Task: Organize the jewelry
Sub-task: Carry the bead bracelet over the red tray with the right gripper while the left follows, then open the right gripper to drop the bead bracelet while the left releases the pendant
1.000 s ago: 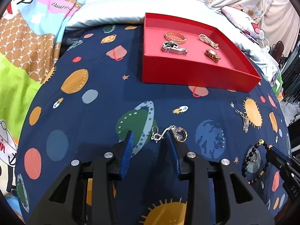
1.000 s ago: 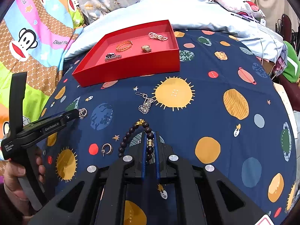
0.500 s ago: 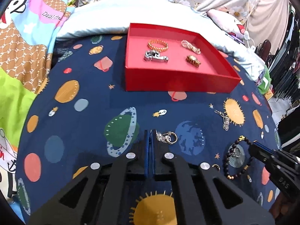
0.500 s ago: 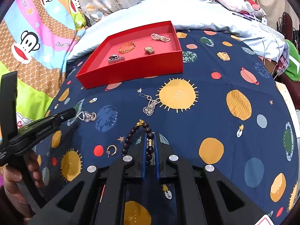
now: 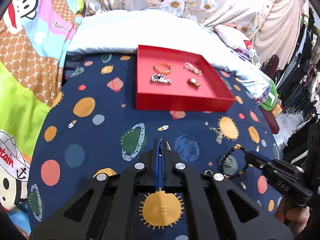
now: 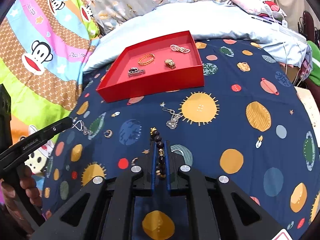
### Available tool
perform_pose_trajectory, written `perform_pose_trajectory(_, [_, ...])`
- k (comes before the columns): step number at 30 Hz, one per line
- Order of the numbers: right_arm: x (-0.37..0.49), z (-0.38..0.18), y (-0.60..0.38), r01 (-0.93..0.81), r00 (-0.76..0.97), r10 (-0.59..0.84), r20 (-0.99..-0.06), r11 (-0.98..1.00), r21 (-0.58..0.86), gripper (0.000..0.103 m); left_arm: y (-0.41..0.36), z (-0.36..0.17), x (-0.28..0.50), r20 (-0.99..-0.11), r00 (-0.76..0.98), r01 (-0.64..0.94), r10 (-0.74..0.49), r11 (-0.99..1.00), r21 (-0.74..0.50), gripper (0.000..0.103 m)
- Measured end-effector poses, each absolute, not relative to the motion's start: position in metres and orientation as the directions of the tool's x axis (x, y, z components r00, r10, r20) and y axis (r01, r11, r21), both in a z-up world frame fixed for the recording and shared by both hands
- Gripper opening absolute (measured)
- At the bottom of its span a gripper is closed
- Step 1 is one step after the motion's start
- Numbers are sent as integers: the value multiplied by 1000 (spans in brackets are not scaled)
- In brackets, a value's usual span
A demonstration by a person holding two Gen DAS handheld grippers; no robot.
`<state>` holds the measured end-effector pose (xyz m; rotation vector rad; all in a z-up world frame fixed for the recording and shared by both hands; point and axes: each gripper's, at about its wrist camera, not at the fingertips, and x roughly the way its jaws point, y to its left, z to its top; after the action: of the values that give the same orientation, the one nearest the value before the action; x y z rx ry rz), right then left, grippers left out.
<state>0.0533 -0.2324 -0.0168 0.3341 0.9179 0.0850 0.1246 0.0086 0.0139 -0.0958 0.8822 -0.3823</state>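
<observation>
A red tray (image 5: 180, 103) (image 6: 156, 86) sits at the far side of the planet-print bedspread and holds several pieces of jewelry, among them a gold bracelet (image 5: 163, 67) (image 6: 146, 59). My left gripper (image 5: 160, 142) is shut on a silver chain (image 6: 81, 127) (image 5: 168, 146) and holds it lifted above the cloth. My right gripper (image 6: 160, 143) is shut on a black bead bracelet (image 6: 158, 140) (image 5: 233, 161), also raised. A silver chain earring (image 6: 173, 119) (image 5: 218, 135) and a small ring (image 6: 108, 133) lie on the cloth.
A pale blue pillow (image 6: 200, 18) lies behind the tray. A bright cartoon quilt (image 6: 40, 46) is on the left. A small hoop earring (image 5: 208, 173) (image 6: 134, 161) lies near my grippers. Clothes hang at the far right (image 5: 300, 70).
My left gripper shut on the silver chain and lifted it off the cloth. Both grippers rose, the right one still holding the bead bracelet.
</observation>
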Motion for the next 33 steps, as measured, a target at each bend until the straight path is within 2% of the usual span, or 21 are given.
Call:
perform_pose_trajectory(17, [62, 42, -227, -17, 700, 218, -680, 957, 290, 7, -10, 50, 128, -690, 613, 336, -383, 918, -212, 1])
perform_pose_trajectory(24, [104, 71, -230, -49, 756, 192, -626, 970, 239, 7, -30, 63, 163, -668, 634, 367, -390, 912, -184, 1])
perform_pose_trajectory(33, [193, 60, -235, -65, 736, 261, -624, 946, 318, 7, -63, 54, 238, -676, 636, 357, -371, 919, -168, 1])
